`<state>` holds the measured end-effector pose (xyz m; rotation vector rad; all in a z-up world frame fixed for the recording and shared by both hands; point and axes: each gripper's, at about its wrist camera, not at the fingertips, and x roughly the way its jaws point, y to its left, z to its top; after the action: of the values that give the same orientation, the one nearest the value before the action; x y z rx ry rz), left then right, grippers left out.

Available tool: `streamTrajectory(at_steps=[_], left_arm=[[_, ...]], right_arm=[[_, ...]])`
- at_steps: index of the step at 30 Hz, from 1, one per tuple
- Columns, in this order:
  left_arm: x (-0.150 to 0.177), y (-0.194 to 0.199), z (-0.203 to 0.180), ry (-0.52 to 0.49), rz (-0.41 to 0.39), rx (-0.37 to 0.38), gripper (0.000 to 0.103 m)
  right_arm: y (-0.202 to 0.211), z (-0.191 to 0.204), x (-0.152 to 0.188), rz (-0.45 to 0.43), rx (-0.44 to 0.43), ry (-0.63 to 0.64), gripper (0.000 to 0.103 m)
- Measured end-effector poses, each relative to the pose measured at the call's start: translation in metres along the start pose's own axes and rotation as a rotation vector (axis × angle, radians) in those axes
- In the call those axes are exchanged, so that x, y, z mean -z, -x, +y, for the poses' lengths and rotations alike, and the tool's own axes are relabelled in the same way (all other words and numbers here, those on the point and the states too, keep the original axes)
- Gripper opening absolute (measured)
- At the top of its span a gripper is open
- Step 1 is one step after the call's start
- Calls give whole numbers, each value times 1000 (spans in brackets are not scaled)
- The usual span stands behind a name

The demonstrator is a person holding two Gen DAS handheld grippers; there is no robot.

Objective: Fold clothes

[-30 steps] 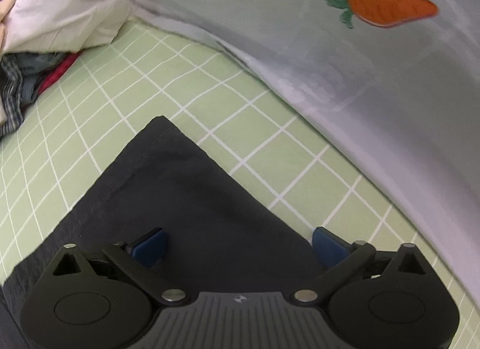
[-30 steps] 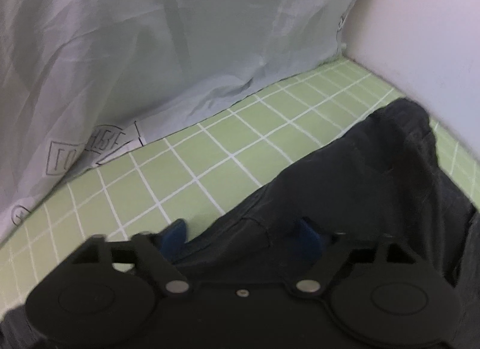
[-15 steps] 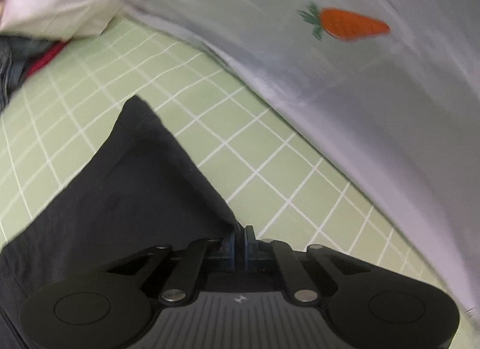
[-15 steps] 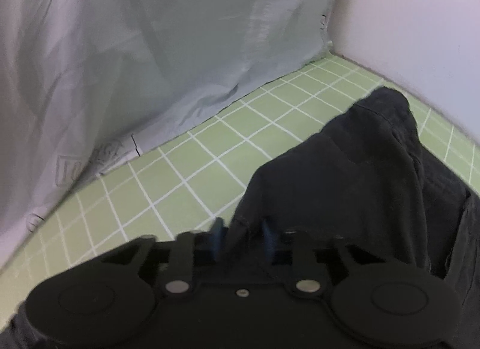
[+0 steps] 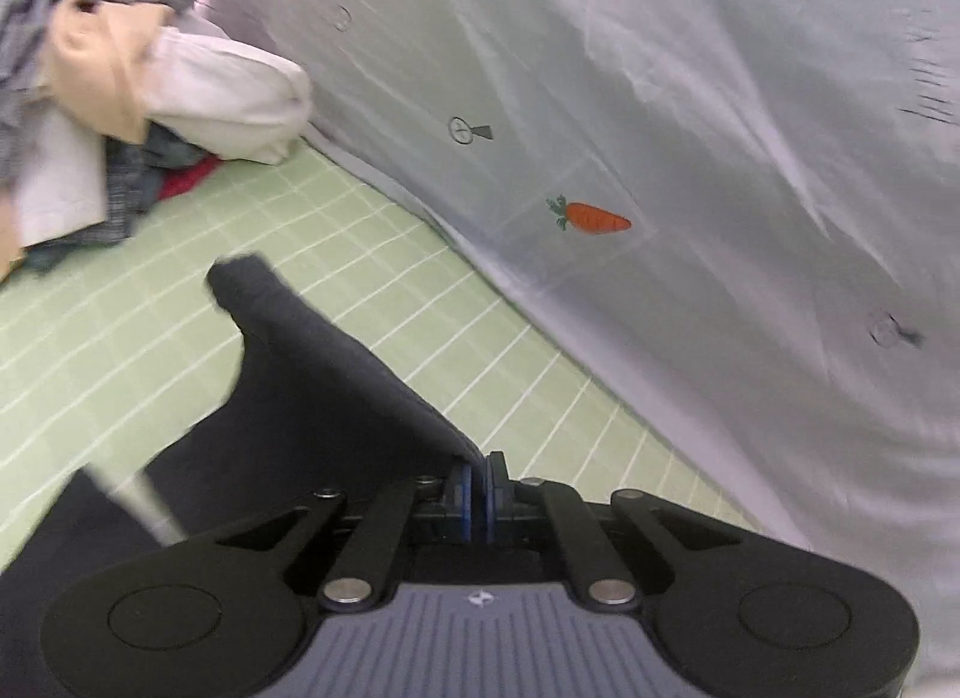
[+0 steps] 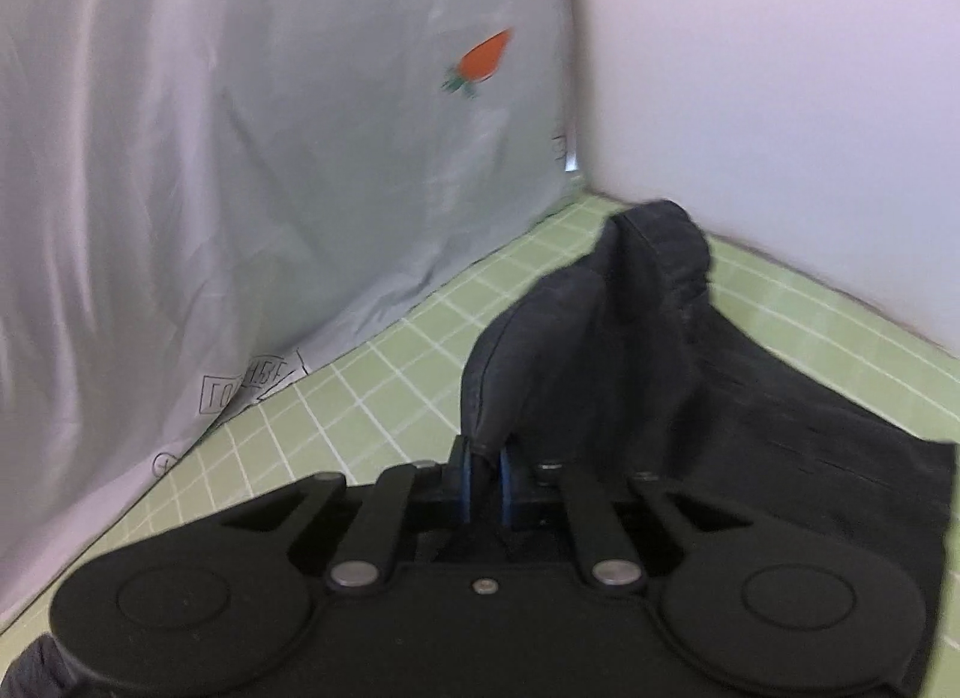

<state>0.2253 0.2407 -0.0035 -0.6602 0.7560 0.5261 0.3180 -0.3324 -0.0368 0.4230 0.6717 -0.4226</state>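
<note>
The dark garment (image 5: 312, 398) runs off the bottom-left edge of the left wrist view, so its full shape cannot be told. A pale blurred streak (image 5: 147, 509) crosses it; what it is cannot be told. The clothes pile (image 5: 108, 98) is cut off at the left edge and smeared. In the right wrist view the garment's lower part is hidden behind the right gripper (image 6: 483, 479), and the small print on the backdrop sheet (image 6: 258, 374) is too blurred to read.

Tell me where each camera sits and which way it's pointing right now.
Left wrist: on the left hand-held gripper, looking down along its fingers at the dark garment they pinch, the clothes pile beyond.
Right wrist: on the right hand-held gripper, clamped on the same garment, facing a wall corner.
Shared: garment, green checked mat, carrot-print sheet. No hand or sleeve shows.
</note>
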Motion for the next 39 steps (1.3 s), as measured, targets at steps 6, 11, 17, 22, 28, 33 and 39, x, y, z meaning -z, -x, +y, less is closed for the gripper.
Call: streamTrajectory(at_steps=[6, 11, 17, 22, 28, 33, 39], left_arm=[[74, 49, 69, 0, 74, -73, 5], [121, 53, 117, 124, 139, -98, 4], [121, 93, 119, 148, 54, -17, 4], [98, 140, 110, 120, -68, 50, 3], [128, 161, 132, 67, -34, -12, 3], [188, 116, 175, 82, 151, -166, 4], [188, 112, 203, 177, 156, -87, 11]], right_arm=[[48, -57, 48, 41, 19, 13, 8], [58, -83, 76, 84, 23, 18, 8], [93, -81, 64, -5, -43, 66, 8], [126, -90, 44, -69, -92, 26, 8], [143, -115, 55, -33, -76, 29, 8], [121, -123, 105, 76, 40, 176, 8], [115, -126, 121, 112, 60, 185, 8]])
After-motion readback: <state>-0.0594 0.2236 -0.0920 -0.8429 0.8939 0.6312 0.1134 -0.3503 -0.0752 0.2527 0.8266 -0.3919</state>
